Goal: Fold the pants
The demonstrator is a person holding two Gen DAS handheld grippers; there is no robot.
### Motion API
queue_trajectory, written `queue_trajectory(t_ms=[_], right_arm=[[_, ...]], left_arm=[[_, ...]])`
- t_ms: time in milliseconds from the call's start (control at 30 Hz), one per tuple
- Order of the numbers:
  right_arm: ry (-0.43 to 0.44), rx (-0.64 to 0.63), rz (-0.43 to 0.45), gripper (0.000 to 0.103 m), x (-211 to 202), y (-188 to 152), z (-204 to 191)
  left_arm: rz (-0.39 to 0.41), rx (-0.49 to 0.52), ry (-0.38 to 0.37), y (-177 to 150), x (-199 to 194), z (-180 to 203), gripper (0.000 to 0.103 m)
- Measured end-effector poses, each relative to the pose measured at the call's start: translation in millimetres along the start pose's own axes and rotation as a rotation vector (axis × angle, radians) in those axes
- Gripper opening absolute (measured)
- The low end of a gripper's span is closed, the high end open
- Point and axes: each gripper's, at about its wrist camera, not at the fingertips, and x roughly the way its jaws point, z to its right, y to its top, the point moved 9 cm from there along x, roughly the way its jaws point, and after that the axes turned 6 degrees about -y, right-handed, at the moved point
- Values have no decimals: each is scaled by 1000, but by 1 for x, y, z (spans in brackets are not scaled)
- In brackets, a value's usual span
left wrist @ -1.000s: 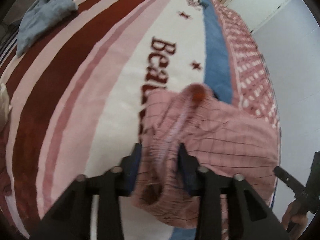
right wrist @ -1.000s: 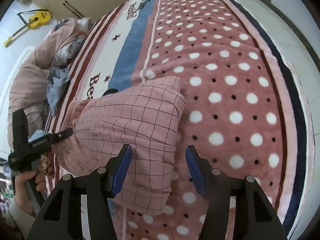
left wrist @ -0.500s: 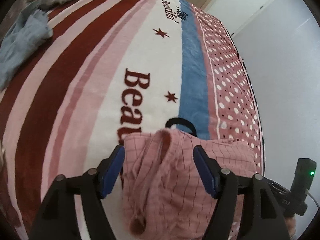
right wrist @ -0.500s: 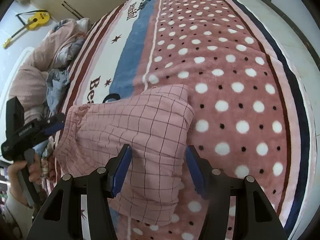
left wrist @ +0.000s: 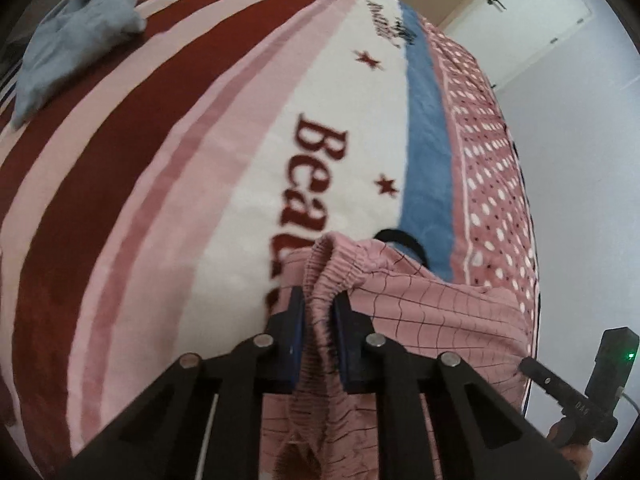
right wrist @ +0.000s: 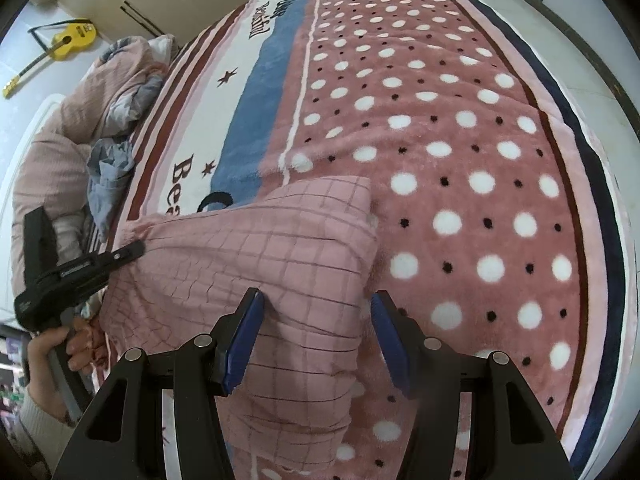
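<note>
The pink checked pants (right wrist: 264,256) lie folded on the bed blanket (right wrist: 460,128) near its front edge. In the left wrist view my left gripper (left wrist: 320,300) is shut on the gathered elastic waistband (left wrist: 324,268) of the pants (left wrist: 440,312). My right gripper (right wrist: 316,312) is open and empty, its blue pads just above the right end of the folded pants. The left gripper also shows in the right wrist view (right wrist: 132,250), at the left end of the pants. The right gripper's body shows in the left wrist view (left wrist: 576,392) at the lower right.
A light blue garment (left wrist: 72,40) lies on the far left of the blanket, also in the right wrist view (right wrist: 108,172). A pink duvet and pillows (right wrist: 92,104) are piled at the bed's head. A black strap (left wrist: 404,240) lies by the waistband. A yellow guitar (right wrist: 60,44) hangs on the wall.
My left gripper was open over the waistband half a second ago and has now shut on it. The right gripper stays open over the pants.
</note>
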Motion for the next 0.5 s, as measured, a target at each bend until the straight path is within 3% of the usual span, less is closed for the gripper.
queue_trajectory(t_ms=[100, 167, 233, 367, 500], right_arm=[[5, -3, -6, 52, 4, 1, -2], [-6, -9, -18, 52, 9, 0, -2], [-8, -2, -27, 52, 11, -1, -1], [-13, -3, -30, 52, 4, 0, 3], [20, 7, -63, 58, 1, -5, 4]], left_arm=[[-12, -4, 28, -7, 11, -10, 20], [-12, -3, 65, -8, 14, -15, 42], [-16, -31, 65, -7, 10, -20, 50], [-58, -26, -2, -7, -6, -17, 64], [-136, -4, -161, -22, -14, 3, 72]])
